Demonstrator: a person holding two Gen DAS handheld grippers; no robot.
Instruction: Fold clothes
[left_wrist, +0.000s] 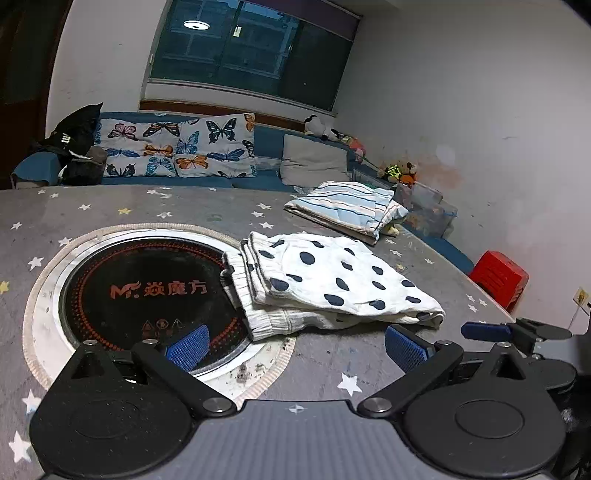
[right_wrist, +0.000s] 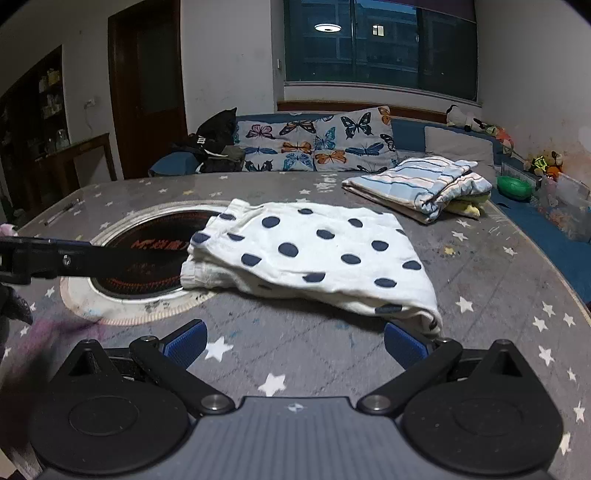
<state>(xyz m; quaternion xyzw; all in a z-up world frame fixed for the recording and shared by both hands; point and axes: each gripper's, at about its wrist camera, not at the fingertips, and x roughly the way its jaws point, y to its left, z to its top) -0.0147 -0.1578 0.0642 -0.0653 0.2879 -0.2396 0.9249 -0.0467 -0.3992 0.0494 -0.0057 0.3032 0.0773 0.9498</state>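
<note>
A white garment with dark blue dots (left_wrist: 332, 284) (right_wrist: 314, 254) lies folded on the grey star-print table, its ribbed edge over the rim of the built-in cooktop. A folded blue-striped garment (left_wrist: 351, 208) (right_wrist: 424, 184) rests farther back. My left gripper (left_wrist: 295, 347) stands open just short of the dotted garment, nothing between its blue pads. My right gripper (right_wrist: 293, 343) is open too, its right pad close to the garment's near corner, not touching. In the left wrist view the right gripper's tip (left_wrist: 484, 330) shows at the right edge.
A round black cooktop (left_wrist: 147, 291) (right_wrist: 147, 254) is set into the table. A blue sofa with butterfly cushions (left_wrist: 177, 147) (right_wrist: 317, 144) runs behind the table. A red stool (left_wrist: 498, 277) stands to the right. The other gripper's dark arm (right_wrist: 55, 258) crosses the left side.
</note>
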